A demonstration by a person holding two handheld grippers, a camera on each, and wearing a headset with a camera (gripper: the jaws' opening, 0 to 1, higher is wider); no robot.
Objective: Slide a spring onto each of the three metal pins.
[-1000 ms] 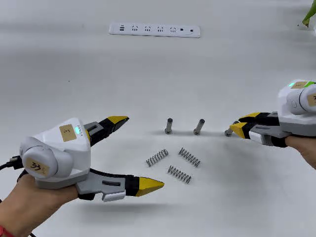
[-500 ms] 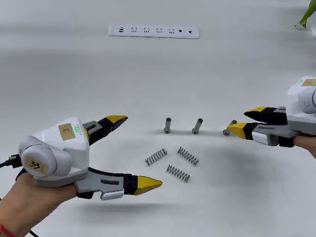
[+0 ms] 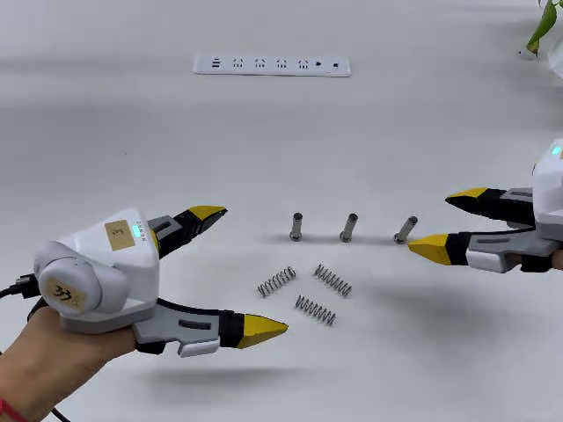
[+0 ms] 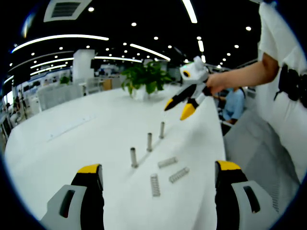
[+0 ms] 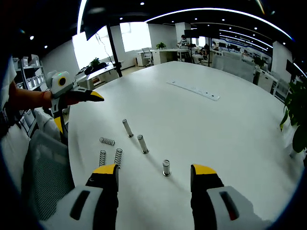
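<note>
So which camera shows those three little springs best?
The head view: the springs lie apart, unobstructed, coils visible. Both gripper views show all three too, but smaller and distorted.

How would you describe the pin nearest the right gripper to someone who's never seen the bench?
On the white bench, nearer the person than the power strip, three metal pins stand in a row. Take the right-end pin, just off the yellow tips of the right gripper. Its two neighbours stand closer to the loose springs and the left gripper.
</note>
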